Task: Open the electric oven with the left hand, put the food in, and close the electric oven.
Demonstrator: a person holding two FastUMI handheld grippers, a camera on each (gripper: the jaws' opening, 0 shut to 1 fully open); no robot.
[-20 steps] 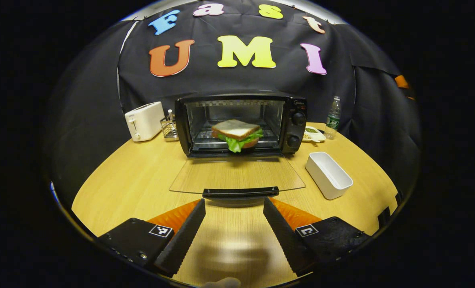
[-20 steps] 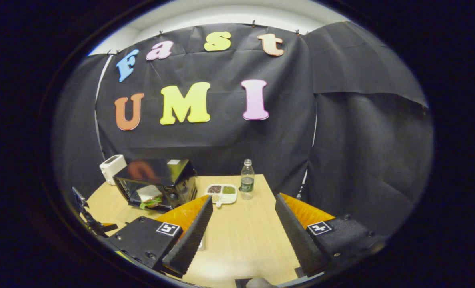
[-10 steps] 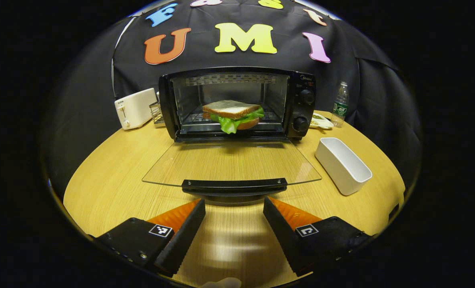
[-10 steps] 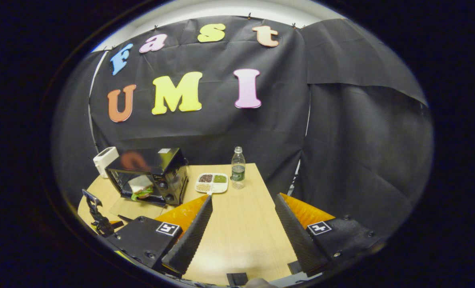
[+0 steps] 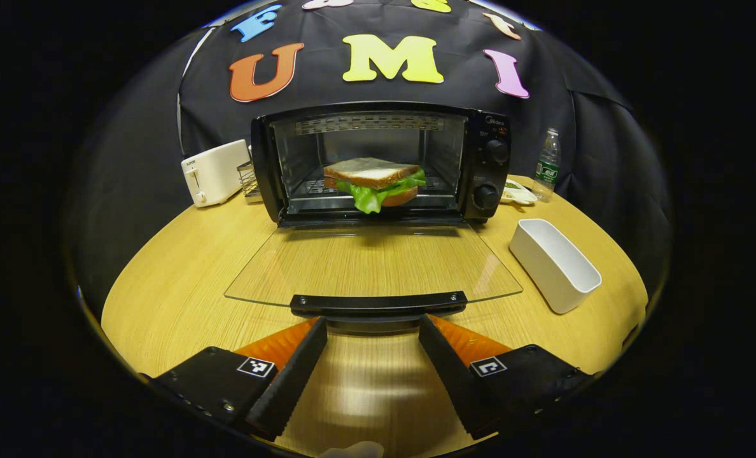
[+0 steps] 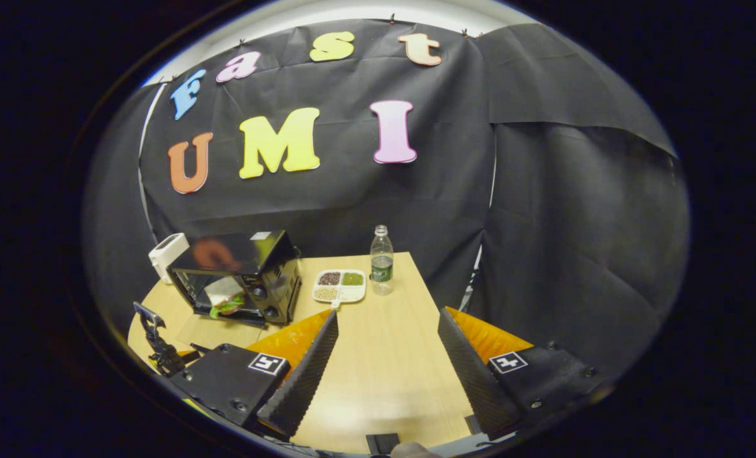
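Observation:
The black electric oven [image 5: 378, 162] stands at the back of the table with its glass door [image 5: 371, 264] folded down flat. A sandwich [image 5: 373, 183] with green lettuce lies on the rack inside. The door's black handle [image 5: 378, 304] sits just beyond my left gripper [image 5: 371, 331], which is open with nothing between its fingers. In the right gripper view the oven [image 6: 238, 277] is small at the far left, the sandwich [image 6: 224, 300] visible inside. My right gripper [image 6: 387, 324] is open and empty, held above the table's right side. The left gripper [image 6: 158, 343] shows at the left edge there.
A white rectangular dish [image 5: 555, 264] lies right of the door. A white toaster [image 5: 214, 172] and a wire rack [image 5: 249, 181] stand left of the oven. A water bottle [image 5: 547, 165] and a divided plate [image 6: 338, 286] of grains are at the back right.
My left gripper has moved forward toward the oven, so the door handle now lies just in front of its fingertips. The right gripper has tilted and drifted slightly; both stayed open.

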